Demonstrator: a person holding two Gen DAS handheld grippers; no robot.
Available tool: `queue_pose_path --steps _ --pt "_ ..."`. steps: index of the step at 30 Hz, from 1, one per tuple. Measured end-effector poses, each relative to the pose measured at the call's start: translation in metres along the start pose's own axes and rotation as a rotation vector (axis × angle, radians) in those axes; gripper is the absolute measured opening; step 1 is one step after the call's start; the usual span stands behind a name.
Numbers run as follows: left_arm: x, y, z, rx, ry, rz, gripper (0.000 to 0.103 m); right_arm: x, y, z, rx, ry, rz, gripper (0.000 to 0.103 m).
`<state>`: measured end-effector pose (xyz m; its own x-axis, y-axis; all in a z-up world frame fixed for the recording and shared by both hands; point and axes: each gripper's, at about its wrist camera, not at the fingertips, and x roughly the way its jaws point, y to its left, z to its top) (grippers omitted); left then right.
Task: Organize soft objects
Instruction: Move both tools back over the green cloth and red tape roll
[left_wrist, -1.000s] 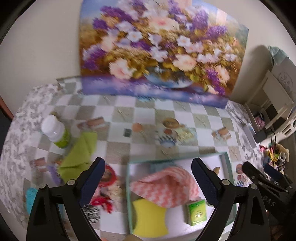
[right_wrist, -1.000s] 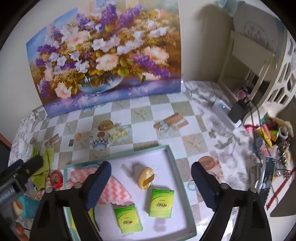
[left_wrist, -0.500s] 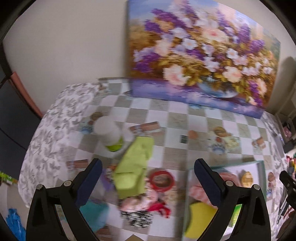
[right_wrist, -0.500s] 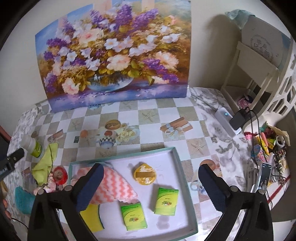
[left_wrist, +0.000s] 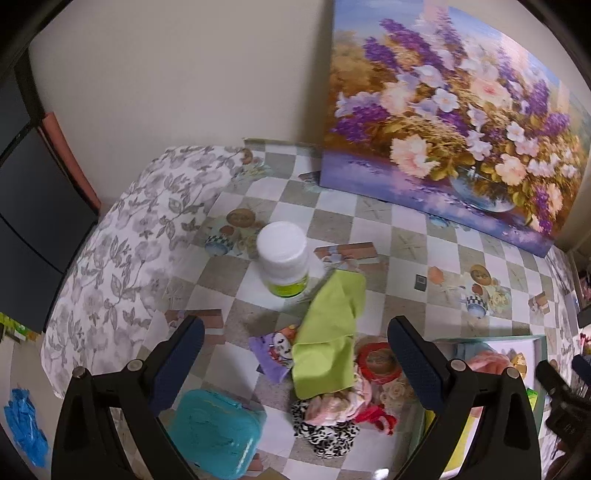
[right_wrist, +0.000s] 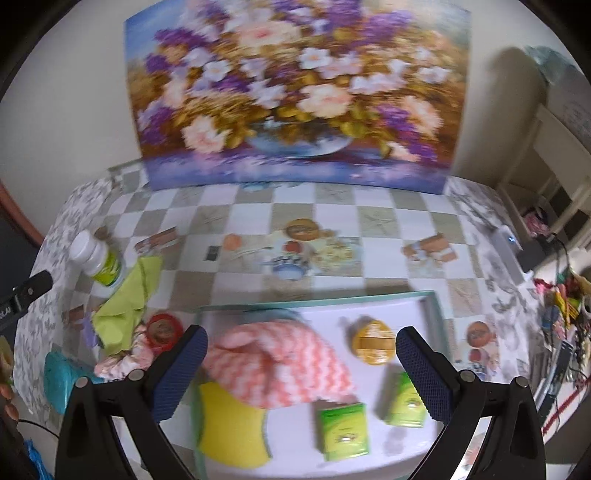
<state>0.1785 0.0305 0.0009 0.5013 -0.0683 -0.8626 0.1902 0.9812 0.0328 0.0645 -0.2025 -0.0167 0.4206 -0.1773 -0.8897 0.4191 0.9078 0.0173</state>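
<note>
A: Left wrist view first: a second ago this camera looked down on the tray with the pink chevron cloth between its fingers. It has swung left since, and now the left gripper (left_wrist: 295, 354) hangs over the loose pile on the checked tablecloth (left_wrist: 373, 221).

B: What sits under it?

A: The lime-green cloth (left_wrist: 328, 332), lying partly over a purple printed pouch (left_wrist: 271, 350). Just beside it are a pink scrunchie (left_wrist: 336, 402), a leopard-print scrunchie (left_wrist: 325, 435) and a red tape roll (left_wrist: 378, 362). A white-capped bottle (left_wrist: 282, 258) stands just behind the cloth, and a teal case (left_wrist: 214, 432) lies in front.

B: Jaws?

A: Spread wide, nothing between the pads. The right gripper (right_wrist: 301, 373) has just finished opening and also holds nothing.

B: And the right side?

A: It has slid left too, and its view is blurred. It hangs over the teal-rimmed tray (right_wrist: 439, 321), which already holds the pink chevron cloth (right_wrist: 280, 365), a yellow sponge (right_wrist: 231, 428), two green tissue packs (right_wrist: 343, 432) and a round yellow tin (right_wrist: 371, 345).

B: So where does that leave things?

A: I judge the tray partly filled and the left hand lining up on the next soft piece, likely the green cloth. The bottle close behind it could get knocked.
</note>
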Motion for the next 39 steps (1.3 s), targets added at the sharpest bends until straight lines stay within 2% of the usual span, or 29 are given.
queue_pose_path --steps 9,15,25,30,39 --pt "0.044 0.021 -0.008 -0.027 0.118 0.000 0.099 0.034 0.072 -0.010 -0.120 0.070 0.093 0.103" --pt "0.072 0.031 -0.014 -0.052 0.190 -0.003 0.099 0.062 0.099 -0.019 -0.167 0.121 0.118 0.103" --pt "0.092 0.037 -0.012 -0.068 0.209 -0.012 0.100 0.088 0.123 -0.021 -0.207 0.143 0.156 0.103" --pt "0.102 0.038 -0.011 -0.080 0.220 -0.008 0.099 0.095 0.129 -0.018 -0.217 0.120 0.159 0.103" --pt "0.109 0.042 -0.011 -0.094 0.226 -0.012 0.100 0.114 0.137 -0.023 -0.244 0.127 0.156 0.084"
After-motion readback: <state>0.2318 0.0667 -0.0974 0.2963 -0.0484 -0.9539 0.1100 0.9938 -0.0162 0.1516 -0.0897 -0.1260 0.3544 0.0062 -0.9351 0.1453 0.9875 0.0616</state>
